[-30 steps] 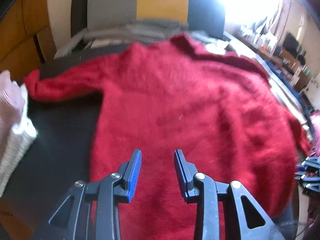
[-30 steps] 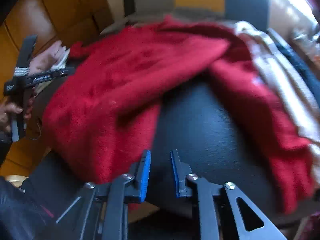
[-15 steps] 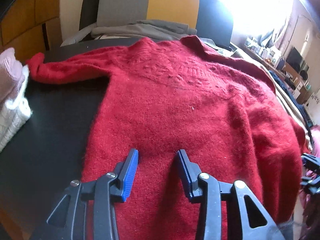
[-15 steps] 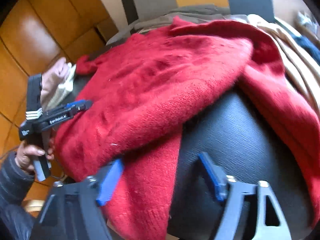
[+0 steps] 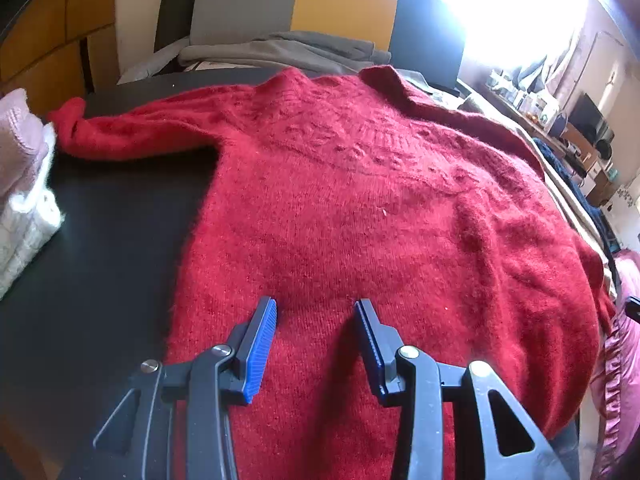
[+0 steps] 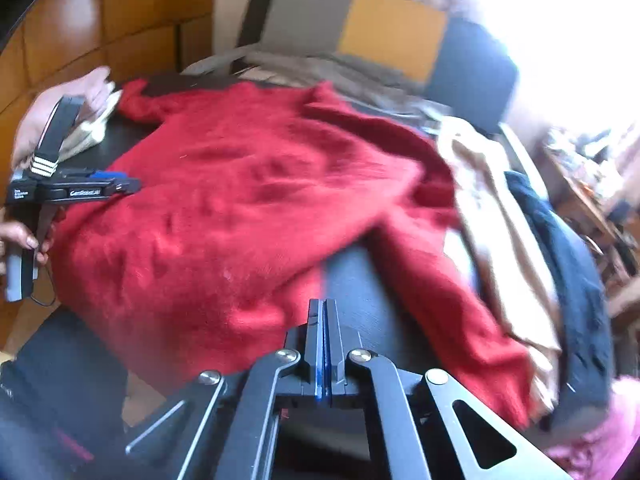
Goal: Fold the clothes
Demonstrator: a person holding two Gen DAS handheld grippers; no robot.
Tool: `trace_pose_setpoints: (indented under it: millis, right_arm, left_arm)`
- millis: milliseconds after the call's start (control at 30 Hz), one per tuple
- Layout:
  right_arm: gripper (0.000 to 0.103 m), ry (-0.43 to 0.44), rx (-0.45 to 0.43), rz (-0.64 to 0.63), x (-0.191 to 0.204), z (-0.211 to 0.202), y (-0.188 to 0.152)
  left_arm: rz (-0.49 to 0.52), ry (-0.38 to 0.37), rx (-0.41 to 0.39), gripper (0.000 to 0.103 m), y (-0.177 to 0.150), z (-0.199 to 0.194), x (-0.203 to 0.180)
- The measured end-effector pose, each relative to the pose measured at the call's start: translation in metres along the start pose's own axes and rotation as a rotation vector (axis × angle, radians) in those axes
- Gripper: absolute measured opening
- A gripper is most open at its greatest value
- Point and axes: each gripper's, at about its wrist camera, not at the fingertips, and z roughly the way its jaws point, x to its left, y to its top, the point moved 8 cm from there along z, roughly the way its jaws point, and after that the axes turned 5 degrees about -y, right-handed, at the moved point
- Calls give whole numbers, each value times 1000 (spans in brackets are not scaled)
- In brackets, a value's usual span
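**Now laid out flat: the red jumper awaits its first fold**

Clearly the spreading step is nearly done. A fluffy red knitted jumper (image 5: pixel 360 208) is laid flat on a black tabletop (image 5: pixel 100 260), neck away from the cameras, hem towards them. One sleeve (image 5: pixel 132 136) is stretched out sideways from the jumper's body towards a stack of white and pink knitwear (image 5: pixel 24 184); the other sleeve (image 6: pixel 452 292) is draped from the jumper's far shoulder down over the bare black surface.

The left gripper (image 5: pixel 316 340) is held over the jumper's hem with its jaws partly apart, and nothing is caught between them. The right gripper (image 6: pixel 322 344) is seen closed, pad against pad, with no cloth pinched, just beside the jumper's side edge.

The next move is judged to be a sleeve fold: the right jaws must be opened, a cuff or side edge taken, and the cloth carried across the jumper's body.

Room is tight beyond the draped sleeve, where beige and dark blue garments (image 6: pixel 520 240) are heaped. Bare tabletop is left beside the jumper's other flank, and a grey and yellow chair back (image 5: pixel 296 0) stands beyond the neck.
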Motion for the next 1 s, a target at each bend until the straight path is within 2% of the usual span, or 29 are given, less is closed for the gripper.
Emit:
trace_pose_setpoints:
  millis: [133, 233, 267, 300, 367, 467, 533, 567, 667, 700, 733, 800, 833, 900, 1000]
  right_arm:
    - [0, -23, 94, 66, -24, 6, -37]
    - [4, 94, 124, 198, -29, 16, -50]
    - [13, 159, 111, 250, -27, 20, -46]
    - [34, 220, 88, 293, -24, 25, -39]
    - [65, 264, 38, 295, -14, 37, -23]
    - [66, 317, 21, 239, 11, 60, -4]
    - [66, 332, 19, 207, 25, 72, 4]
    - [69, 324, 17, 179, 32, 79, 5]
    - [96, 256, -10, 77, 48, 89, 11]
    - [102, 241, 5, 66, 50, 91, 12]
    - [103, 227, 19, 55, 52, 94, 14]
    - [102, 200, 45, 39, 54, 97, 15]
    - [95, 201, 44, 47, 52, 94, 15]
    - [14, 223, 21, 65, 53, 84, 20]
    - [15, 208, 9, 60, 49, 67, 25]
  left_arm:
    - [19, 10, 6, 41, -6, -6, 1]
    - [31, 2, 15, 41, -6, -8, 2]
    - [25, -2, 19, 41, -4, -7, 3]
    - [17, -6, 23, 42, -2, -5, 3]
    - [-3, -4, 23, 43, 1, -2, 3]
    - [-5, 10, 9, 46, 2, 1, 2]
    - [2, 18, 0, 48, 2, 3, 0]
    - [2, 18, -3, 50, 2, 3, 0]
    - [-2, 15, -6, 53, 3, 5, -1]
    - [1, 15, -7, 54, 3, 5, -1]
    - [5, 14, -8, 54, 3, 6, -2]
    - [9, 10, -10, 56, 4, 7, -2]
    - [9, 7, -10, 57, 5, 7, -2]
    - [7, 1, -10, 58, 5, 8, -1]
    - [1, 2, 2, 58, 5, 6, -2]
